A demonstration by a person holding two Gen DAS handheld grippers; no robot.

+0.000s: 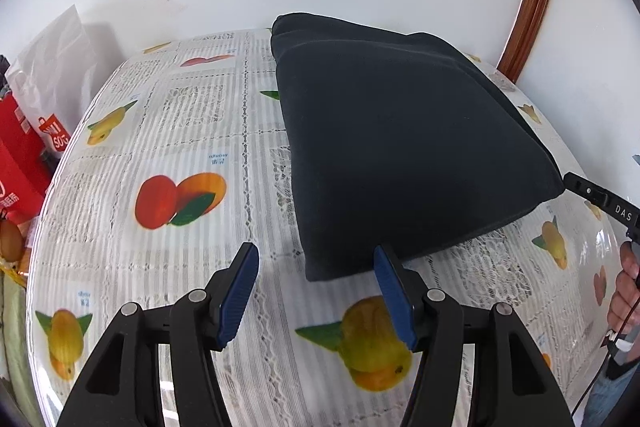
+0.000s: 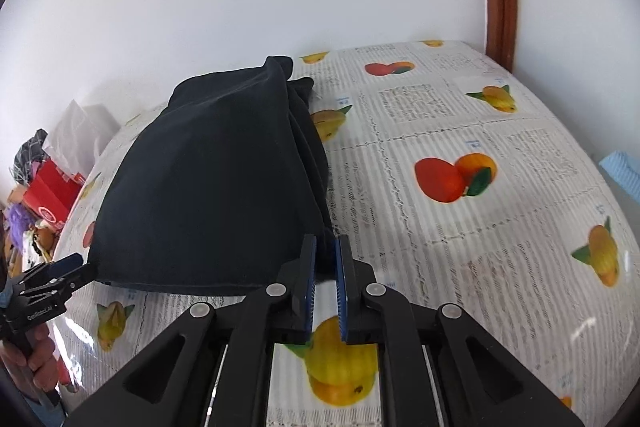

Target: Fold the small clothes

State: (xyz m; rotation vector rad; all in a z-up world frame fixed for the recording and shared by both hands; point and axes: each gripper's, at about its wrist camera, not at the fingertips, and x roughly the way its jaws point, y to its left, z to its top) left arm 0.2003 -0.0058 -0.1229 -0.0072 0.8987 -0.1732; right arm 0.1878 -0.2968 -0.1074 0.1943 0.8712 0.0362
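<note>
One dark navy garment point(image 1: 404, 143) — folded into a thick, soft rectangle — lying on the fruit-print tablecloth point(image 1: 160, 131), right gripper point(image 2: 326, 267) pinching its near corner, left gripper point(image 1: 316, 291) spread wide, holding nothing — two grippers

My left gripper point(image 1: 316, 259) and right gripper point(image 2: 326, 247) are matte black plastic linkages with silver pivot pins and ribbed blue pads point(image 1: 390, 291). White "DAS" lettering marks one. My bare hand point(image 1: 624, 291) shows beside a dark cable.
</note>
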